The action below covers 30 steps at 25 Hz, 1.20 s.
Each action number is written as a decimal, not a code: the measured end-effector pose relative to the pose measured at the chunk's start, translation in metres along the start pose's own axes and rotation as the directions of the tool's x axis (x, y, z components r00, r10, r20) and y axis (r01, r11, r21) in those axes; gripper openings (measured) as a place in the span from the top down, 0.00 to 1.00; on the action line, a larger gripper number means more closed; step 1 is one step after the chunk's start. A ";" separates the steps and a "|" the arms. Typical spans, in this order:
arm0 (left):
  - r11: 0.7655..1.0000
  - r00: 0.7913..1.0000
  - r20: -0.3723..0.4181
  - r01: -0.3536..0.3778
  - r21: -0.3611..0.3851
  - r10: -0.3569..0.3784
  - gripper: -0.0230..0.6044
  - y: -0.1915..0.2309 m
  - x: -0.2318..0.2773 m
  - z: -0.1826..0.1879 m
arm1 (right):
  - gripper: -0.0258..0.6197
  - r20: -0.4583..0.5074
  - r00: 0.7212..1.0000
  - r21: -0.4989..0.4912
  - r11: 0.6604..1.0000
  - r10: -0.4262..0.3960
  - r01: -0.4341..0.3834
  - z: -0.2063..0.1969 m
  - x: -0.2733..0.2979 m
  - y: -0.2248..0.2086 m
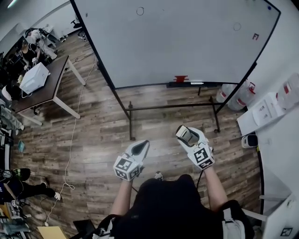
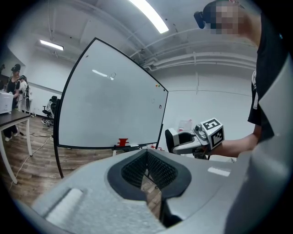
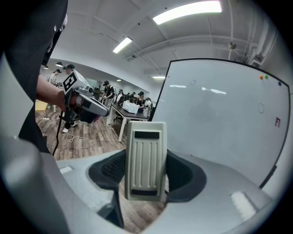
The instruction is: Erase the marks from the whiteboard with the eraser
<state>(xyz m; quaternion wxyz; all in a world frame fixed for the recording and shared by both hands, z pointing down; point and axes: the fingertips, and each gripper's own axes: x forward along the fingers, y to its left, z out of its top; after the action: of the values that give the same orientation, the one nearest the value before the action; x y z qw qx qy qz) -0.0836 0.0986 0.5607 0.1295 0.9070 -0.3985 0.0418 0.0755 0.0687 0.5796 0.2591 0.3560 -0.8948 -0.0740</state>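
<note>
The whiteboard (image 1: pixel 187 42) stands ahead on a black frame, some way from both grippers. It carries faint circles (image 1: pixel 140 10) and a small red mark (image 1: pixel 255 36) near its right edge. My right gripper (image 1: pixel 187 135) is shut on a beige ribbed eraser (image 3: pixel 145 160), which stands upright between the jaws. My left gripper (image 1: pixel 140 148) is shut with nothing in it, its dark pads (image 2: pixel 160 171) pressed together. Both are held low in front of the person's body. A red object (image 1: pixel 180 78) sits on the board's tray.
A dark table (image 1: pixel 46 84) with a white box stands at the left, with seated people beyond it. White jugs (image 1: pixel 238 95) and a white cabinet (image 1: pixel 266 109) stand at the right. A cable (image 1: pixel 70 154) trails over the wood floor. The board's stand (image 1: pixel 173 106) has low crossbars.
</note>
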 end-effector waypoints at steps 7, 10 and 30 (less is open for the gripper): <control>1.000 1.000 -0.007 -0.017 -0.010 0.017 0.95 0.031 -0.002 0.004 | 0.56 -0.019 1.000 -0.027 1.000 -0.014 0.013 0.012 0.030 -0.010; 1.000 1.000 0.001 -0.023 -0.012 0.023 0.95 0.041 0.004 0.008 | 0.56 -0.023 1.000 -0.040 0.999 -0.013 0.012 0.016 0.042 -0.020; 0.993 0.993 0.029 -0.110 -0.033 0.111 0.95 0.104 0.109 0.061 | 0.56 -0.028 0.999 -0.114 0.993 0.039 -0.041 0.015 0.126 -0.149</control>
<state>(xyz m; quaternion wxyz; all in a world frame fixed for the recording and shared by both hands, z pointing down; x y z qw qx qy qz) -0.0874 -0.0627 0.5428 0.1350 0.8819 -0.4508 0.0289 0.0800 -0.1269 0.5712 0.2918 0.3234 -0.8927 -0.1154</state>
